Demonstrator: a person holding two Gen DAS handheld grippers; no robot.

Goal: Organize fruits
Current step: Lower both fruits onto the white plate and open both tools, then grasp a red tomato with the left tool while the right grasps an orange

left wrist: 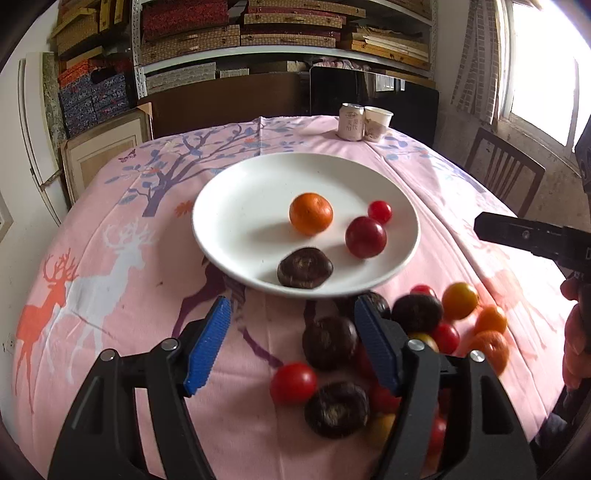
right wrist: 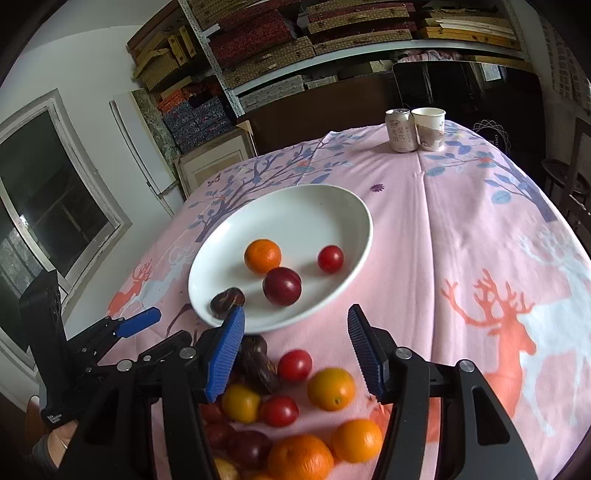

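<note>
fruits, four on the white plate (left wrist: 236, 206) near the middle of the table: an orange mandarin (left wrist: 310, 213) at the plate's centre, a small cherry tomato (left wrist: 379, 211) toward its far right rim, a dark red plum (left wrist: 365, 237) just in front of that, a brown water chestnut (left wrist: 305, 267) by the near rim. none touching another. plate about a third filled, much bare white on its left half.

unsorted pile (right wrist: 288, 413) on the pink deer-print tablecloth (left wrist: 110, 295) at the near edge of the table, just in front of the plate: several red tomatoes, yellow ones, mandarins, dark plums, more water chestnuts, packed close and partly overlapping. clearly more fruit loose than plated. judged early in the job: a few pieces moved, most left to carry over. exact count of the pile not possible, some hidden behind the tool bodies.

left gripper (left wrist: 291, 314) low over the left side of the pile, blue ribbed pads spread apart, nothing pinched; a water chestnut in the gap near the right pad, not pressed from both sides. right gripper (right wrist: 295, 325) over the pile's far side near the plate's near rim, pads likewise apart and empty, a tomato below the gap. a hand (left wrist: 574, 332) at the right edge of the left view.

drink can (left wrist: 351, 122) and paper cup (left wrist: 377, 123) touching side by side at the far edge of the table, well apart from the fruit. shelves of boxes (left wrist: 258, 33) behind the table, wooden chair (left wrist: 504, 168) off its right side.
</note>
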